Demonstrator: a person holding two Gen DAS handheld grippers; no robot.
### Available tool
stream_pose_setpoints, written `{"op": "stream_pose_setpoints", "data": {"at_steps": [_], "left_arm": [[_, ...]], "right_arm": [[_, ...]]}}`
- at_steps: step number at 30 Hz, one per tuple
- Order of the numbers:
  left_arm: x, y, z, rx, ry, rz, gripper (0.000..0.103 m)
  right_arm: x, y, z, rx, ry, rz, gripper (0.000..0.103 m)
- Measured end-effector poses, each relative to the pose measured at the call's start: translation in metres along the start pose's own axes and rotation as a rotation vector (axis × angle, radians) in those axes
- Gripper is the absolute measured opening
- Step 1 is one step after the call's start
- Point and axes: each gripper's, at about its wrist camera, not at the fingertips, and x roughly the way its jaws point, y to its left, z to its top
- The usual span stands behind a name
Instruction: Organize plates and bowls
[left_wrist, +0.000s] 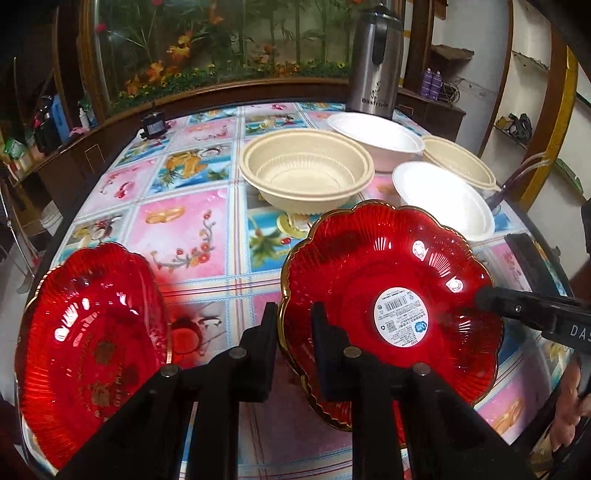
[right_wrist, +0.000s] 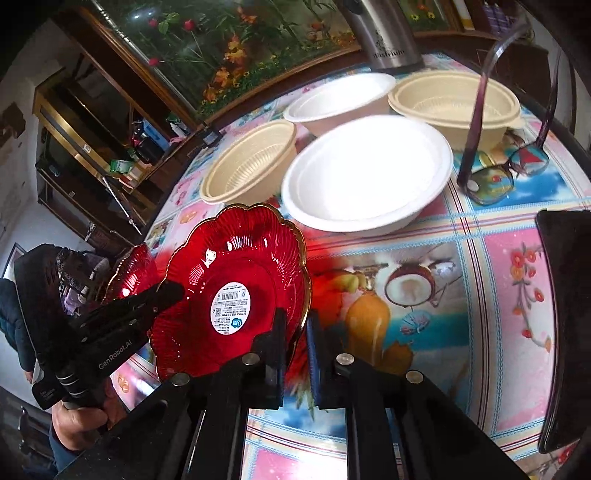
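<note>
A red scalloped glass plate with a white barcode label (left_wrist: 391, 291) is held tilted above the table. My left gripper (left_wrist: 293, 332) is shut on its near-left rim. My right gripper (right_wrist: 295, 332) is shut on its opposite rim (right_wrist: 295, 251); its finger shows in the left wrist view (left_wrist: 517, 306). A second red plate (left_wrist: 92, 332) lies flat at the table's near left, also in the right wrist view (right_wrist: 135, 271). Two beige bowls (left_wrist: 306, 173) (left_wrist: 458, 158) and two white bowls (left_wrist: 373, 134) (left_wrist: 443, 199) stand further back.
A steel thermos (left_wrist: 376, 62) stands at the far edge of the flowered tablecloth (left_wrist: 184, 229). Glasses (right_wrist: 509, 170) lie right of the bowls. A black flat object (right_wrist: 565, 332) lies at the right edge. A small dark jar (left_wrist: 153, 125) sits far left.
</note>
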Motion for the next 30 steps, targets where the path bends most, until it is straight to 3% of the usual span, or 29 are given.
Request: {"op": "stream_pose_setpoints", "data": {"at_steps": [15, 21, 30], "left_arm": [[-0.065, 0.058, 0.007, -0.111, -0.14, 0.072, 0.017], [-0.085, 0.1, -0.004, -0.191, -0.176, 0.118, 0.017], [-0.09, 0.172, -0.034, -0.319, -0.154, 0.199, 0.017]], "right_arm": [[-0.007, 0.073, 0.02, -0.131, -0.051, 0.057, 0.011], [0.012, 0.119, 0.026, -0.203, -0.025, 0.084, 0.011], [0.062, 0.189, 0.023, -0.306, 0.045, 0.11, 0.012]]}}
